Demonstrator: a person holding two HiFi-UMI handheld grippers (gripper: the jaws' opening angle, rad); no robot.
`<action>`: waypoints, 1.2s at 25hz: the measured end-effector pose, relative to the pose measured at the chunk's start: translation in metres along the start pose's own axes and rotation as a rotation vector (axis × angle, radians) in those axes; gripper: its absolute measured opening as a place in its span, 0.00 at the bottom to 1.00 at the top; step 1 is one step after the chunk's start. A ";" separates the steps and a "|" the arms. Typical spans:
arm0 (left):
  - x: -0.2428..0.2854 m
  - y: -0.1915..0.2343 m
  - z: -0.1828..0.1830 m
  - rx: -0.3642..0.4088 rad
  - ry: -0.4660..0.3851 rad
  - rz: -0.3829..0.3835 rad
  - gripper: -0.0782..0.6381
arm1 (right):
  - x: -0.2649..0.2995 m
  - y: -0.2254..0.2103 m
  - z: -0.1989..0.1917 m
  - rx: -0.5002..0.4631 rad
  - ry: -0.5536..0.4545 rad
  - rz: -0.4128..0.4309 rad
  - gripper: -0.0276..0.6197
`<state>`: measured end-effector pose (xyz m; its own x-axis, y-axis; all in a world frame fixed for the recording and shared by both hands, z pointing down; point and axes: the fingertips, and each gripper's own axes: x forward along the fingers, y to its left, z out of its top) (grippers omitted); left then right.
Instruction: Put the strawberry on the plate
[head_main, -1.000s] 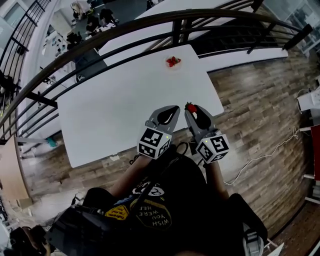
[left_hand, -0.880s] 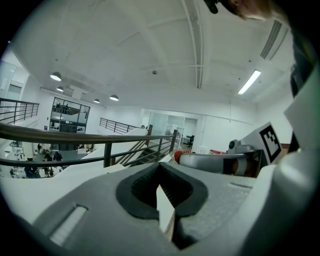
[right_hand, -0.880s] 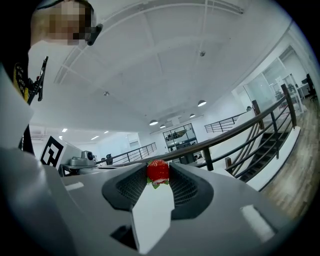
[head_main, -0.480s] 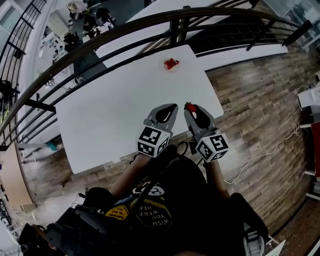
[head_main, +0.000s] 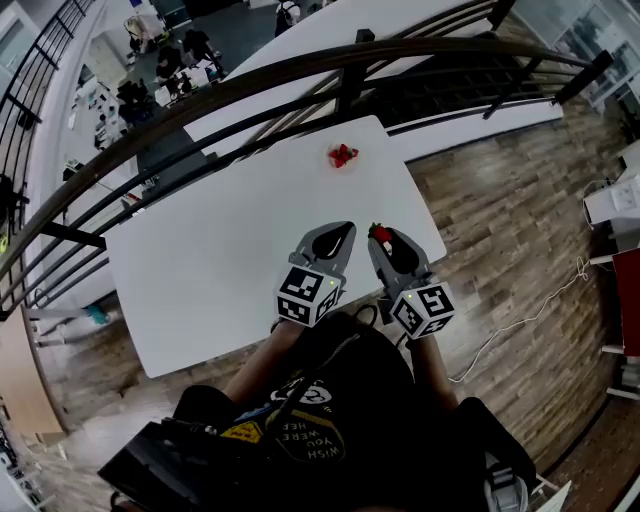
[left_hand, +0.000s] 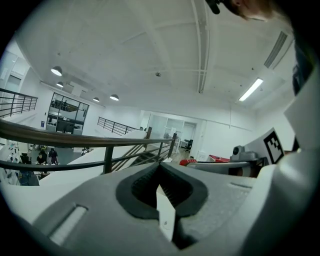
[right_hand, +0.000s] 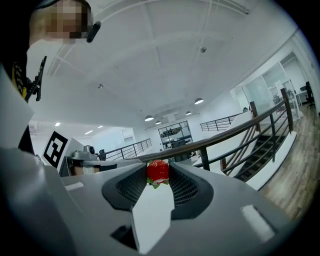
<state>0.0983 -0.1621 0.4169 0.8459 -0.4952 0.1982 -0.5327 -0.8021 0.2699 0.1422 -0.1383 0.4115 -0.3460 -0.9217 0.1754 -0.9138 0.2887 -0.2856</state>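
Note:
A red strawberry (head_main: 380, 235) with a green leaf cap sits pinched between the tips of my right gripper (head_main: 381, 239), which is shut on it; the right gripper view shows the strawberry (right_hand: 158, 171) at the jaw tips. Beside it, my left gripper (head_main: 337, 233) is shut with nothing in it, and its tips (left_hand: 159, 167) meet. Both grippers hover over the near right part of the white table (head_main: 220, 260). A small white plate (head_main: 355, 160) holding red strawberries (head_main: 343, 155) stands at the table's far right, well ahead of both grippers.
A dark railing (head_main: 300, 75) curves just beyond the table's far edge, with a drop to a lower floor behind it. Wood flooring lies to the right, with a white cable (head_main: 520, 320) across it. The person's body fills the bottom of the head view.
Both grippers have moved forward over the table toward the plate, side by side. The strawberry stays in the right gripper.

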 end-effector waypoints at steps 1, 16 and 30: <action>-0.001 0.005 0.000 -0.005 -0.001 0.001 0.11 | 0.004 0.001 0.000 -0.003 0.003 -0.003 0.26; 0.022 0.047 -0.001 -0.046 0.014 0.050 0.11 | 0.052 -0.025 0.002 -0.002 0.038 0.015 0.26; 0.083 0.077 -0.017 -0.094 0.036 0.138 0.11 | 0.093 -0.087 0.004 -0.002 0.086 0.082 0.26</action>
<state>0.1271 -0.2596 0.4699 0.7640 -0.5850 0.2722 -0.6452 -0.6917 0.3244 0.1905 -0.2497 0.4491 -0.4369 -0.8691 0.2317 -0.8819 0.3631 -0.3007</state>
